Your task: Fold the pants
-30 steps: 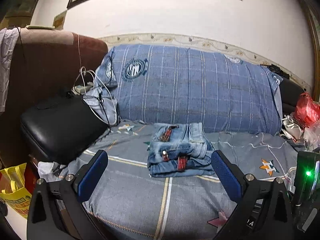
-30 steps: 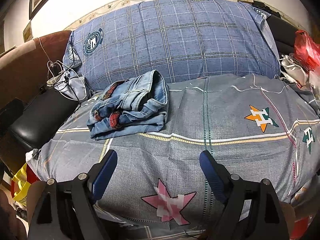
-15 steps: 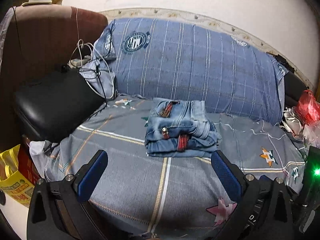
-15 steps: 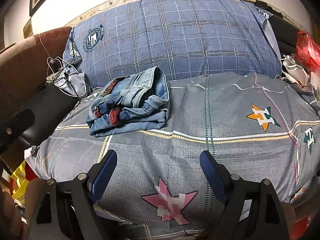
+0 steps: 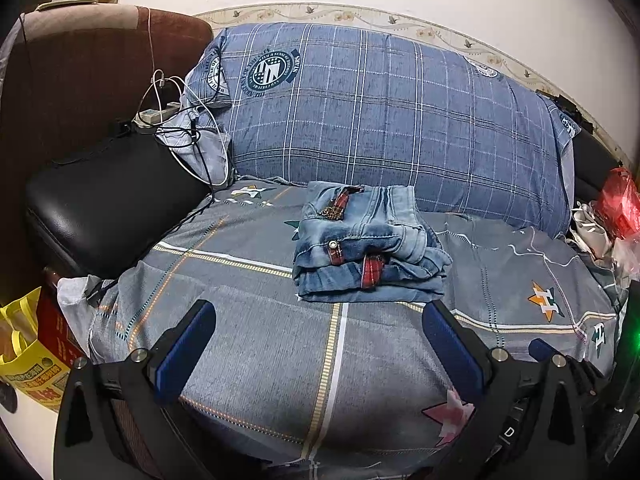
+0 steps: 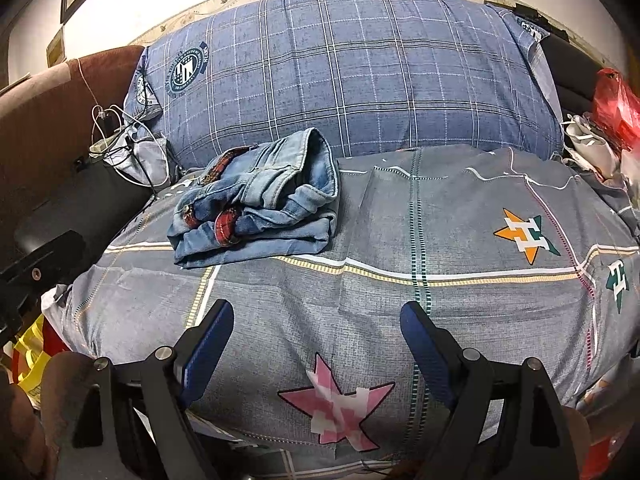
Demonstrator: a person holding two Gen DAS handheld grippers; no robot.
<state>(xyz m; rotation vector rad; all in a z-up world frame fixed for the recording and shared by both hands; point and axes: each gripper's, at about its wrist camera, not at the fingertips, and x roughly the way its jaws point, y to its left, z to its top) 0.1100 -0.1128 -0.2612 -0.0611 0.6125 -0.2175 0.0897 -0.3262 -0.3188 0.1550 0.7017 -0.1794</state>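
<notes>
A pair of light blue jeans [image 5: 368, 244] with red plaid trim lies folded in a compact stack on the grey patterned bed cover [image 5: 256, 344], in front of a big blue plaid pillow. It also shows in the right wrist view [image 6: 260, 208], up and left of centre. My left gripper [image 5: 318, 320] is open and empty, hanging just short of the stack's near edge. My right gripper [image 6: 316, 320] is open and empty, over the cover well to the right of and nearer than the jeans.
The blue plaid pillow [image 5: 392, 120] rises behind the jeans. A black cushion [image 5: 104, 204] with white cables and a power strip [image 5: 160, 114] sits left. A red plastic bag [image 5: 620, 200] and clutter lie far right. A yellow bag [image 5: 24, 344] stands below the bed's left edge.
My left gripper has risen and tilted down, so the jeans sit lower and closer in its view. The right gripper has barely moved. The jeans stay still.
</notes>
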